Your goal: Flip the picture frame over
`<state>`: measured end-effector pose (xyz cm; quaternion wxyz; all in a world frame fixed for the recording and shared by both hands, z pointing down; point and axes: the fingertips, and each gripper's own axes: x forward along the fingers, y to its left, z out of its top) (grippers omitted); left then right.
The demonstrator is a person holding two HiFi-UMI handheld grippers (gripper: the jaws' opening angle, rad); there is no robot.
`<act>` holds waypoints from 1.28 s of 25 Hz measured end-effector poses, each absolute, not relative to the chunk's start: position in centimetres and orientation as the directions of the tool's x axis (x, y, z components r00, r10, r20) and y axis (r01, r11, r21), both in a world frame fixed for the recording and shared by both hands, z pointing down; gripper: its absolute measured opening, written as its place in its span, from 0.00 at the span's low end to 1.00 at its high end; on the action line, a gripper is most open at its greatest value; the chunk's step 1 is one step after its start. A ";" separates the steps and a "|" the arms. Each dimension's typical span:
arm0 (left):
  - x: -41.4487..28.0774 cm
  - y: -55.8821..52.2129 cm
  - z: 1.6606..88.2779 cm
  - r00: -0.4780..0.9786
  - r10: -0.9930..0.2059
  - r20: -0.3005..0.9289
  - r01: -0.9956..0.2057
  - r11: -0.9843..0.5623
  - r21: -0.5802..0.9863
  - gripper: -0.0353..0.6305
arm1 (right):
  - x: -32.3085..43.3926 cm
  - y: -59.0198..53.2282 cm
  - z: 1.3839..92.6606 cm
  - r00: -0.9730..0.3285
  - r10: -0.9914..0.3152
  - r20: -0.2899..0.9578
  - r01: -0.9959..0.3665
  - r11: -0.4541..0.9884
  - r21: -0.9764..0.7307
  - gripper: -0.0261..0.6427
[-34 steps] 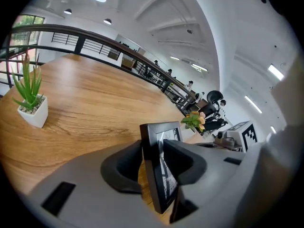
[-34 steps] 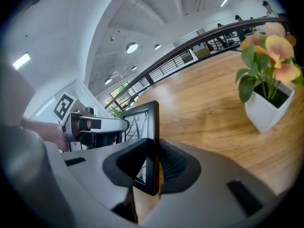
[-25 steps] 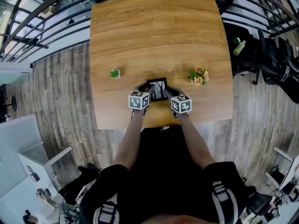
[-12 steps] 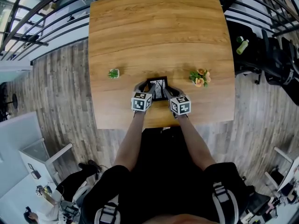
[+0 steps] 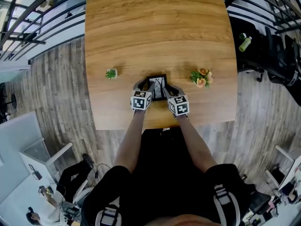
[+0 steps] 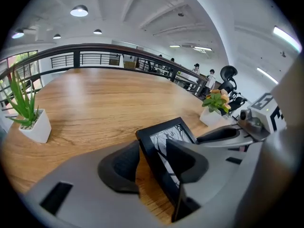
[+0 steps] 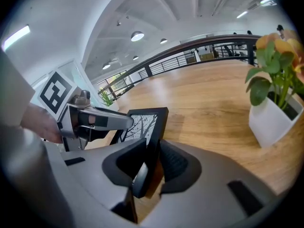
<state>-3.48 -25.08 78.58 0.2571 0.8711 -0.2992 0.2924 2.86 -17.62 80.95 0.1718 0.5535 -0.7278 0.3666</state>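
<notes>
Left hand-held gripper [image 5: 145, 85] jaws just opened, now loose around the picture frame [image 5: 158, 83] edge. Right hand-held gripper [image 5: 170, 89] pinches the opposite edge, likely to pivot it alone.

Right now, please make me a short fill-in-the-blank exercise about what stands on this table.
1. The picture frame shows a bare ____ in black and white.
2. The right gripper is shut on the black ____.
3. The flower pot holds ____ flowers.
4. The small green plant stands left of the frame on the ____ table.
Missing words: tree; frame; orange; wooden.
</notes>
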 end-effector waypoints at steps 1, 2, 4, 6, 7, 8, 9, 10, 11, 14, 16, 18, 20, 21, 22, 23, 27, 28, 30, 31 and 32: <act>-3.5 -25.1 78.9 0.645 -0.371 0.669 -0.673 -0.690 0.266 0.33 | 2.8 -17.6 81.1 -0.326 -0.677 0.660 -0.934 0.120 -0.337 0.19; -3.4 -25.2 79.1 0.640 -0.370 0.673 -0.675 -0.690 0.263 0.33 | 2.8 -17.7 81.2 -0.322 -0.675 0.664 -0.935 0.120 -0.333 0.19; -3.4 -25.3 79.4 0.635 -0.370 0.678 -0.678 -0.688 0.260 0.33 | 2.9 -17.8 81.3 -0.318 -0.672 0.669 -0.937 0.117 -0.328 0.19; -3.3 -25.3 79.4 0.633 -0.372 0.679 -0.679 -0.688 0.255 0.33 | 2.9 -17.8 81.3 -0.317 -0.669 0.672 -0.940 0.124 -0.319 0.19; -3.3 -25.3 79.5 0.630 -0.372 0.682 -0.679 -0.689 0.252 0.33 | 2.9 -17.8 81.4 -0.317 -0.668 0.674 -0.941 0.129 -0.314 0.19; -3.3 -25.3 79.6 0.627 -0.372 0.685 -0.680 -0.691 0.247 0.33 | 2.9 -17.8 81.4 -0.317 -0.665 0.676 -0.941 0.134 -0.309 0.19; -3.3 -25.3 79.7 0.623 -0.372 0.688 -0.680 -0.692 0.242 0.33 | 2.9 -17.8 81.6 -0.316 -0.663 0.679 -0.943 0.137 -0.305 0.19; -3.3 -25.3 79.9 0.618 -0.372 0.692 -0.681 -0.693 0.237 0.33 | 2.8 -17.8 81.7 -0.315 -0.660 0.682 -0.944 0.141 -0.300 0.19; -3.3 -25.3 80.0 0.613 -0.372 0.697 -0.681 -0.696 0.228 0.33 | 2.8 -17.8 81.8 -0.314 -0.658 0.685 -0.945 0.144 -0.295 0.19; -3.4 -25.4 80.2 0.588 -0.389 0.709 -0.673 -0.722 0.162 0.34 | 2.6 -17.8 82.0 -0.317 -0.649 0.692 -0.945 0.158 -0.285 0.20; -3.4 -25.4 80.4 0.577 -0.402 0.710 -0.664 -0.737 0.122 0.34 | 2.6 -17.9 82.2 -0.317 -0.648 0.693 -0.946 0.159 -0.284 0.20; -3.5 -25.3 80.9 0.576 -0.401 0.712 -0.664 -0.737 0.123 0.34 | 2.5 -17.9 82.2 -0.313 -0.650 0.693 -0.947 0.160 -0.277 0.20; -3.5 -25.4 80.8 0.579 -0.401 0.710 -0.665 -0.736 0.127 0.34 | 2.4 -18.0 82.2 -0.312 -0.649 0.694 -0.948 0.169 -0.268 0.20; -3.5 -25.5 80.6 0.580 -0.404 0.707 -0.666 -0.735 0.127 0.34 | 2.4 -17.9 82.2 -0.315 -0.646 0.695 -0.948 0.174 -0.267 0.22; -3.5 -25.6 80.4 0.580 -0.408 0.705 -0.670 -0.731 0.128 0.34 | 2.5 -17.8 82.2 -0.318 -0.644 0.695 -0.947 0.176 -0.270 0.26; -3.5 -25.7 80.2 0.579 -0.415 0.702 -0.675 -0.726 0.128 0.34 | 2.7 -17.8 82.1 -0.318 -0.646 0.694 -0.947 0.174 -0.272 0.29; -4.1 -25.8 79.6 0.581 -0.430 0.691 -0.685 -0.717 0.130 0.34 | 3.4 -17.6 81.6 -0.322 -0.666 0.673 -0.943 0.166 -0.287 0.29; -4.2 -25.8 79.4 0.583 -0.432 0.689 -0.688 -0.713 0.136 0.34 | 3.5 -17.6 81.4 -0.322 -0.671 0.668 -0.943 0.165 -0.289 0.29; -4.4 -25.5 78.7 0.585 -0.442 0.680 -0.698 -0.702 0.143 0.34 | 4.1 -17.5 81.1 -0.312 -0.684 0.660 -0.945 0.154 -0.287 0.29; -4.6 -25.4 78.3 0.586 -0.449 0.675 -0.701 -0.699 0.143 0.34 | 4.4 -17.5 80.9 -0.303 -0.691 0.657 -0.947 0.145 -0.285 0.29; -4.7 -25.2 78.0 0.587 -0.455 0.670 -0.702 -0.698 0.142 0.34 | 4.7 -17.5 80.6 -0.295 -0.697 0.654 -0.950 0.136 -0.282 0.28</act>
